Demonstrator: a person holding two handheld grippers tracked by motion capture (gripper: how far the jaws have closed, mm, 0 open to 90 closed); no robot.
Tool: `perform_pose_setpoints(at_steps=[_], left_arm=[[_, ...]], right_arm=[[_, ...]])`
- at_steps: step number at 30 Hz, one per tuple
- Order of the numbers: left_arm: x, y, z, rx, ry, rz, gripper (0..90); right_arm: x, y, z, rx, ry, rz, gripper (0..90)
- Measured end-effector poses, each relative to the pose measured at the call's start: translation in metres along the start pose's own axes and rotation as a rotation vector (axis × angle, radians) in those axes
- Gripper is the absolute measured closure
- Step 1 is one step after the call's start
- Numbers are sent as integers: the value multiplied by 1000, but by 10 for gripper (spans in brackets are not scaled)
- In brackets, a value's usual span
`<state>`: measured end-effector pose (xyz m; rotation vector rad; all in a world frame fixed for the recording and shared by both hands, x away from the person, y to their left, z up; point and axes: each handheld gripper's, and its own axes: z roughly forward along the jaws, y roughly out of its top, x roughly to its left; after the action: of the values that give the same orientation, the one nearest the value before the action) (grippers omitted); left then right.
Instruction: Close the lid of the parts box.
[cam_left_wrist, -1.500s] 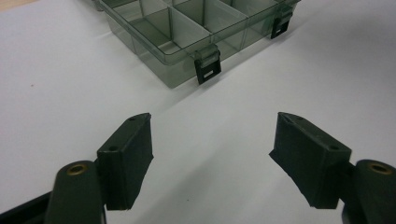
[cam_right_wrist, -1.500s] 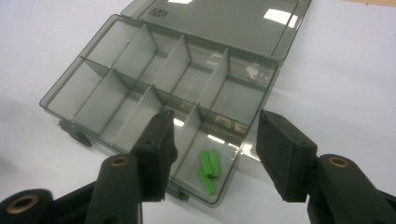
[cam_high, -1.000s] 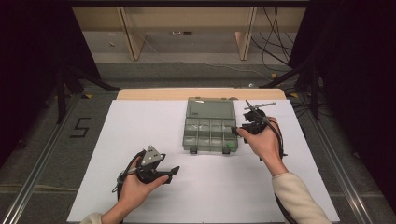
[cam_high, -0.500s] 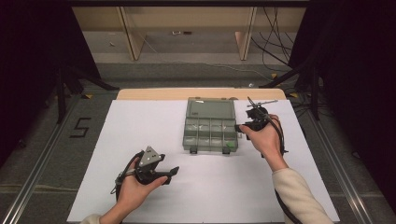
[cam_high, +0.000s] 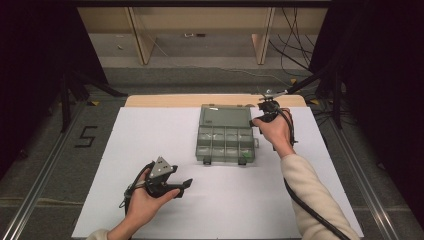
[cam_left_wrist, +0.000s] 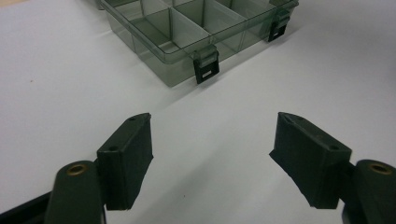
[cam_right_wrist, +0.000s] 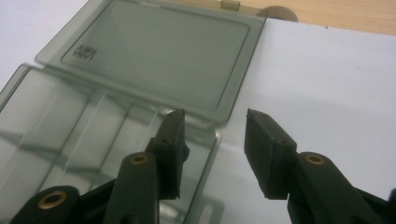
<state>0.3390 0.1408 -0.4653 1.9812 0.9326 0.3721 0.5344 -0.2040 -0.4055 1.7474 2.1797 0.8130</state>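
A: Where is the right hand, taking the organiser box (cam_high: 225, 135) as the mark?

B: At the box's far right corner, by the hinge. The forearm, in a pale sleeve (cam_high: 310, 195), runs up along the box's right side, and the right gripper (cam_high: 270, 107) sits just beside the edge where the open lid (cam_high: 225, 116) meets the tray.

A: And its jaws?

B: Partly spread and just been closing, with nothing pinched. In the right gripper view (cam_right_wrist: 212, 135) one jaw hangs over the tray's corner and the other over the white sheet (cam_right_wrist: 327, 79) outside the box wall; I cannot tell whether either touches the plastic.

A: The left hand?

B: Well apart from the box, on its near left side, held over the sheet. The left gripper (cam_high: 172, 182) points towards the box's front, jaws spread wide with nothing between them (cam_left_wrist: 210, 154).

A: Anything around the box?

B: It lies open on the sheet, lid flat behind the divided tray, two black latches (cam_left_wrist: 206, 67) on its front wall facing the left gripper. A wooden table edge (cam_high: 165, 100) shows beyond the lid. Nothing stands between either gripper and the box.
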Motion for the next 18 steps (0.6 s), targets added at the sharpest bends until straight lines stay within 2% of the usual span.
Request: perform_pose_setpoints(at_steps=[2, 3, 4, 6, 9, 10, 12, 14, 15, 18], left_arm=[[-1, 0, 0, -5, -3, -18, 279], [0, 0, -1, 6, 0, 5, 280], [1, 0, -1, 6, -3, 10, 279], [-1, 0, 0, -4, -5, -19, 279], [-1, 0, 1, -3, -3, -12, 279], [0, 0, 0, 8, -4, 6, 279], [0, 0, 0, 9, -4, 3, 279], [0, -1, 1, 1, -5, -19, 279], [0, 0, 1, 1, -5, -7, 279], [0, -1, 1, 2, -7, -15, 279]], right_arm=[[-2, 9, 7, 3, -4, -11, 597], [-3, 13, 9, 14, -4, -4, 598], [-3, 17, 13, 21, -10, -1, 601], [-4, 23, 20, 24, -14, 14, 605], [-8, 32, 31, 42, -29, 26, 625], [-8, 34, 35, 53, -30, 33, 631], [-10, 38, 42, 63, -38, 41, 662], [-13, 42, 48, 56, -49, 20, 675], [-14, 44, 51, 60, -51, 42, 676], [-17, 48, 58, 86, -54, 66, 685]])
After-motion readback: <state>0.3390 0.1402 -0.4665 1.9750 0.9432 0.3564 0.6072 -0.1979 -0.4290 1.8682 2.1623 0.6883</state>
